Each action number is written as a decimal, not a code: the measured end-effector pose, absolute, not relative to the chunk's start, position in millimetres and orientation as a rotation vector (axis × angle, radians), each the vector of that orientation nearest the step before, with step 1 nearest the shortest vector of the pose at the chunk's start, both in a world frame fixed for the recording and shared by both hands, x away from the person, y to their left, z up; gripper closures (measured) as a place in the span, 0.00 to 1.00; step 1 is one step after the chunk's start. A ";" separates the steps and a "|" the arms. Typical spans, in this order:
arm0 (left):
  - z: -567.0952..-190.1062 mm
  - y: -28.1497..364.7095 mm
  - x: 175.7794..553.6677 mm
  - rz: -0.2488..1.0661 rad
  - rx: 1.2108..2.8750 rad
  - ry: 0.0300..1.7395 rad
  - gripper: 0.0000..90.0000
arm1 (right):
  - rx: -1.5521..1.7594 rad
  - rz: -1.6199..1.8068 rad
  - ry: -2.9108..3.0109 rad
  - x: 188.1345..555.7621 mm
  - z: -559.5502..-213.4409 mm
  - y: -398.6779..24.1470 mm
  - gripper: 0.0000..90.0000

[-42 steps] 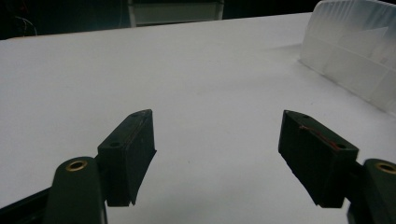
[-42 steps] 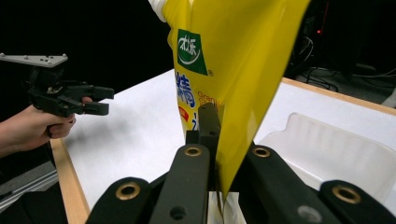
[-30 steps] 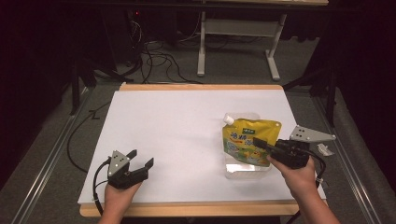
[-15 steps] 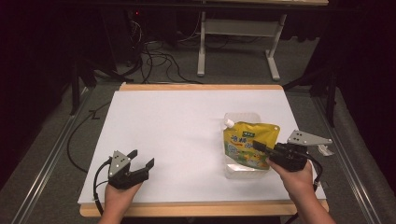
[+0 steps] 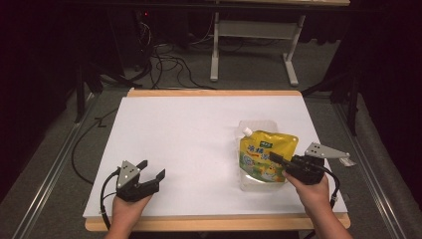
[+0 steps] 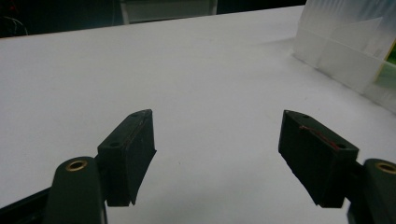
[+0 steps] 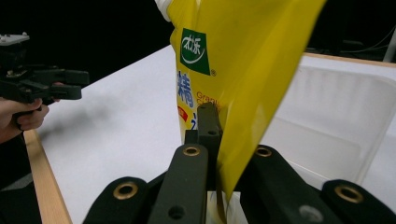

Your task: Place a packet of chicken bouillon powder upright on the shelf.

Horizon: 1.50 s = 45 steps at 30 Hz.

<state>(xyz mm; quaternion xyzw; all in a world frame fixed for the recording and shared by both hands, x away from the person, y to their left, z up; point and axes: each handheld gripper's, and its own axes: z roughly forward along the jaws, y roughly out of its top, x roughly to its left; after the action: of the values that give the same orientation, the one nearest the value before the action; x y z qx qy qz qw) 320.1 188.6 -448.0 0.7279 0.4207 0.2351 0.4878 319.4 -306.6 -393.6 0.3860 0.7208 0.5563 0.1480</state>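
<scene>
A yellow spouted pouch (image 5: 266, 152) with green and red print stands over a clear plastic tray (image 5: 247, 185) at the right of the white table (image 5: 199, 134). My right gripper (image 5: 274, 158) is shut on the pouch's lower right edge. In the right gripper view the pouch (image 7: 233, 60) rises between the closed jaws of that gripper (image 7: 218, 154), and the tray (image 7: 336, 116) lies behind it. Near the front left, my left gripper (image 5: 153, 168) is open and holds nothing. Its jaws stand wide apart in the left gripper view (image 6: 219, 158), over bare table.
The clear tray (image 6: 345, 46) shows at the upper right of the left gripper view. The table's wooden front edge (image 5: 214, 222) runs just in front of both hands. Cables (image 5: 164, 64) and a desk frame (image 5: 254, 30) stand on the floor beyond the far edge.
My right gripper has shifted slightly toward the near edge with the pouch in it. The left gripper has stayed where it was, open.
</scene>
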 end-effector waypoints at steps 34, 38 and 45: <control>-444.9 178.0 318.9 0.523 1.775 0.963 0.30 | 1.223 1.503 1.902 295.7 -401.1 -320.3 0.36; -442.9 173.8 317.5 0.515 1.776 0.946 0.30 | 1.220 1.495 1.875 290.5 -395.8 -320.8 0.30; -440.7 167.0 317.9 0.518 1.798 0.919 0.30 | 1.207 1.463 1.829 279.5 -384.4 -322.6 0.21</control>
<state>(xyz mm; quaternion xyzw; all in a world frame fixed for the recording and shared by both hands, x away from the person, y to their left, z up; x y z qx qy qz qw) 317.9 167.0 -440.7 0.7449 0.3807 0.2147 0.5041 279.5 -322.6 -384.4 0.4434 0.6720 0.5376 0.2504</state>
